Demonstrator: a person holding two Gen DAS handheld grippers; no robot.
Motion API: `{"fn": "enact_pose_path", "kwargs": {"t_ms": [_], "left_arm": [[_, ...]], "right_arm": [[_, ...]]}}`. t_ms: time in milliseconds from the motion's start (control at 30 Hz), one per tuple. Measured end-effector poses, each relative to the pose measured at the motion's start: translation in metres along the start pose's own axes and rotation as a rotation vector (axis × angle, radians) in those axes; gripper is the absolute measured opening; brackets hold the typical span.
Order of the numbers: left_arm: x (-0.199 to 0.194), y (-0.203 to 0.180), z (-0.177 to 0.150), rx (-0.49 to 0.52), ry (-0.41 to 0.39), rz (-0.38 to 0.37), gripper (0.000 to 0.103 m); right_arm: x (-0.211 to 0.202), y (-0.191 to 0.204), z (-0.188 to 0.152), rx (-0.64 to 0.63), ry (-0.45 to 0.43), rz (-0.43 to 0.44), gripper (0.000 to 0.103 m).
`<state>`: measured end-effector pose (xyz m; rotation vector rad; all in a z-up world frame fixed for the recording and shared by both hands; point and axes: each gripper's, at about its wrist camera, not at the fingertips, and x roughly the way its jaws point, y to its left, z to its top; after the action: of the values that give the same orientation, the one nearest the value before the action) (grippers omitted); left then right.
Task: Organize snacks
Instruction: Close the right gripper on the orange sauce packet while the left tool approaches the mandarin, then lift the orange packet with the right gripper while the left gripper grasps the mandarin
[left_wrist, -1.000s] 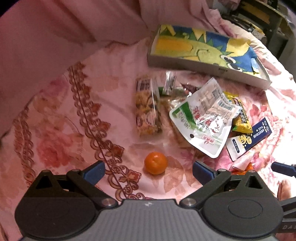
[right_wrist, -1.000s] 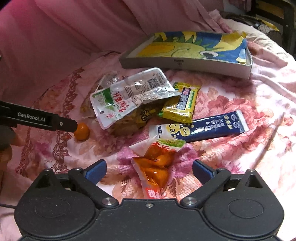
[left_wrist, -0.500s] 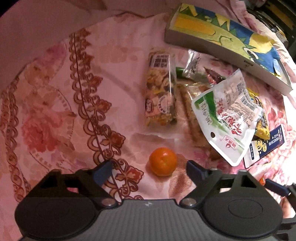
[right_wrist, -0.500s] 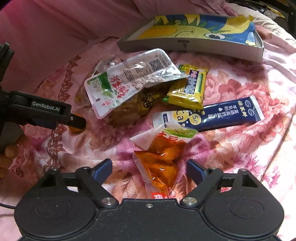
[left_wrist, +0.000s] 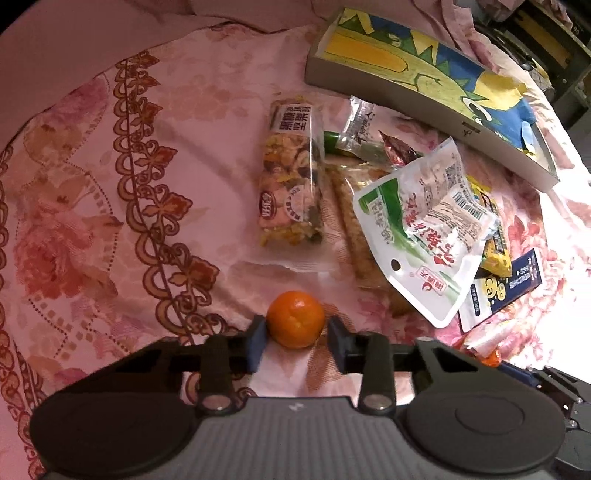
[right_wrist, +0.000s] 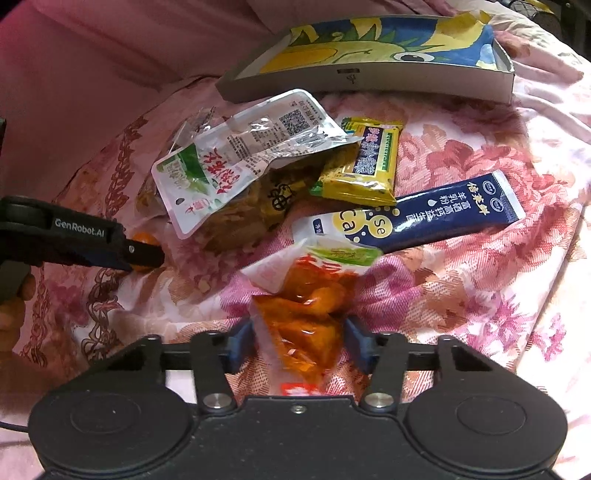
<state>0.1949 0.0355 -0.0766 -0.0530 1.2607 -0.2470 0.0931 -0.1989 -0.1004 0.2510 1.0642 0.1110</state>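
Observation:
A small orange (left_wrist: 295, 319) lies on the pink floral cloth (left_wrist: 110, 184). My left gripper (left_wrist: 295, 338) has closed in around it, with a blue pad touching or nearly touching each side. My right gripper (right_wrist: 298, 347) has closed in around an orange-filled snack pouch (right_wrist: 306, 314), one pad at each edge. Beyond lie a white-green pouch (right_wrist: 236, 162), a yellow packet (right_wrist: 364, 162), a dark blue sachet (right_wrist: 436, 218) and a nut mix bar (left_wrist: 290, 173). A shallow box with a cartoon lining (right_wrist: 369, 77) stands at the back. The left gripper also shows in the right wrist view (right_wrist: 144, 254).
More wrappers (left_wrist: 364, 129) lie by the box. A long clear packet of sticks (left_wrist: 354, 236) lies under the white-green pouch. Pink bedding (right_wrist: 92, 74) rises behind. Dark furniture (left_wrist: 546, 44) stands at the far right.
Both grippers moved forward and down and closed from wide open: the left around the orange, the right around the orange-filled pouch.

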Motion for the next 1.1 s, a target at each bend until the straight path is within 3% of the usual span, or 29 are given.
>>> {"fn": "enact_pose_path", "kwargs": {"t_ms": [300,600,733,1000,1033,1100], "left_arm": [[-0.007,-0.017,-0.006,0.088,-0.032,-0.078,0.035],[-0.038,-0.044,-0.021,0.234,-0.195,-0.145,0.035],[-0.04,-0.051,-0.022,0.248,-0.205,-0.149,0.035],[-0.044,-0.045,-0.028,0.238,-0.232,-0.172,0.035],[-0.046,-0.045,-0.028,0.238,-0.24,-0.181,0.035],[-0.048,-0.046,-0.029,0.24,-0.255,-0.193,0.035]], "right_arm": [[-0.005,0.008,-0.002,-0.047,-0.049,0.026,0.048],[-0.03,0.005,-0.001,-0.035,-0.18,0.022,0.045],[-0.025,0.006,-0.001,-0.038,-0.156,0.013,0.044],[-0.033,0.006,-0.003,-0.034,-0.205,0.017,0.043],[-0.034,0.006,-0.003,-0.035,-0.214,0.018,0.041],[-0.038,0.007,-0.003,-0.039,-0.233,0.018,0.013]]}}
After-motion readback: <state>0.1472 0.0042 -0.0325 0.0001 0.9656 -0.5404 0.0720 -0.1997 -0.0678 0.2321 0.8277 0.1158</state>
